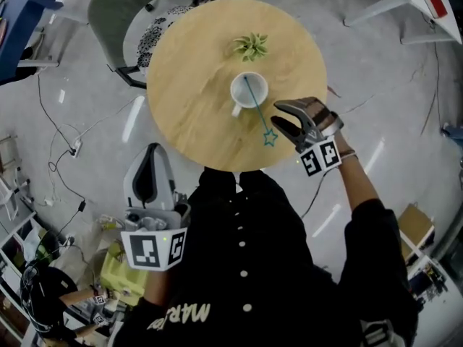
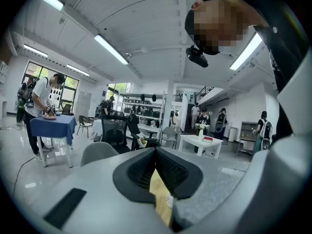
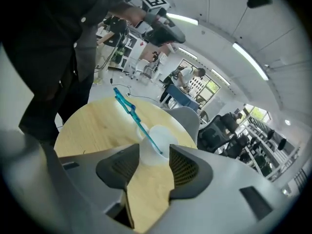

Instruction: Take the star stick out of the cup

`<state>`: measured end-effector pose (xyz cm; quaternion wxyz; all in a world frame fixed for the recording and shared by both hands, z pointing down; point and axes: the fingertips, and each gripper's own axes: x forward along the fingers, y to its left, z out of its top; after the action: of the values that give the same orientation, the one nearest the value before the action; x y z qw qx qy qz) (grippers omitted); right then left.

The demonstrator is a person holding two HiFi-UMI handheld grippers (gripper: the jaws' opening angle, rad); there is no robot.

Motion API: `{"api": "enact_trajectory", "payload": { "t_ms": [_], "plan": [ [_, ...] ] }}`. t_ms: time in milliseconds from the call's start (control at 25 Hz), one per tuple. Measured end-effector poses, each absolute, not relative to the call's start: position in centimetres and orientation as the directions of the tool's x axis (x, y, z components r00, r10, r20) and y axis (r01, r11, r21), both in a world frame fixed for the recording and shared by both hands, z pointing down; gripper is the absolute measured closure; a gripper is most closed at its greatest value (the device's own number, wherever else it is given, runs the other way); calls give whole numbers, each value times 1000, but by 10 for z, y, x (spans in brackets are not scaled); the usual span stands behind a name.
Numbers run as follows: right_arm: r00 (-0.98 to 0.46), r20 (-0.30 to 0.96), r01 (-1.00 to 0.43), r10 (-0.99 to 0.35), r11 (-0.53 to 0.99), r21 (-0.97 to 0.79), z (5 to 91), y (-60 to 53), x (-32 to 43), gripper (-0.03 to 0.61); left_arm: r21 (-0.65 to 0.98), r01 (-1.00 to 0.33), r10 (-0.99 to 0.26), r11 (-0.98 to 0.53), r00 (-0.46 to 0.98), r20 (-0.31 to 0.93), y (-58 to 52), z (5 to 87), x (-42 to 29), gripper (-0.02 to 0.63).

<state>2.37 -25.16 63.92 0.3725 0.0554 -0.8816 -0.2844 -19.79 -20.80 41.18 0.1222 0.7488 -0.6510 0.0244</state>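
Observation:
A white cup (image 1: pixel 249 91) stands in the middle of the round wooden table (image 1: pixel 188 107). The teal star stick (image 1: pixel 257 112) leans out of it toward me, its star (image 1: pixel 270 137) hanging over the table near the front edge. My right gripper (image 1: pixel 277 118) is open just right of the star, its tips pointing at the cup. In the right gripper view the cup (image 3: pixel 157 143) shows beyond the spread jaws of the right gripper (image 3: pixel 154 151), and the stick (image 3: pixel 135 116) slants up to the left, untouched. My left gripper (image 1: pixel 153 154) hangs off the table's left front edge; its left-gripper-view tips (image 2: pixel 156 152) meet, holding nothing.
A small green plant (image 1: pixel 250 46) sits on the table behind the cup. A grey chair (image 1: pixel 116 13) stands at the table's far left side. Cables (image 1: pixel 61 157) trail over the floor at left, and white table legs (image 1: pixel 391 6) show at top right. People stand in the room behind.

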Motion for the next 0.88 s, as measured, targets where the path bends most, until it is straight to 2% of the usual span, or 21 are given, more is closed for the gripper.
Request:
{"api": "enact_trajectory", "payload": {
  "t_ms": [360,720,880],
  "plan": [
    [-741,608,215,-285,758,616,665,-239,4,456,171,-979,-959,-109,149,243,-214,441,-197,611],
    [-772,568,223,-285,715,662,666,-236,-12,480,185,-977,-948,-105,154,277,-217,454,-196,611],
    [-785,541,214,-302,688,693,664,-237,-16,552,187,-976,-946,-110,161,283,-217,456,-194,611]
  ]
}}
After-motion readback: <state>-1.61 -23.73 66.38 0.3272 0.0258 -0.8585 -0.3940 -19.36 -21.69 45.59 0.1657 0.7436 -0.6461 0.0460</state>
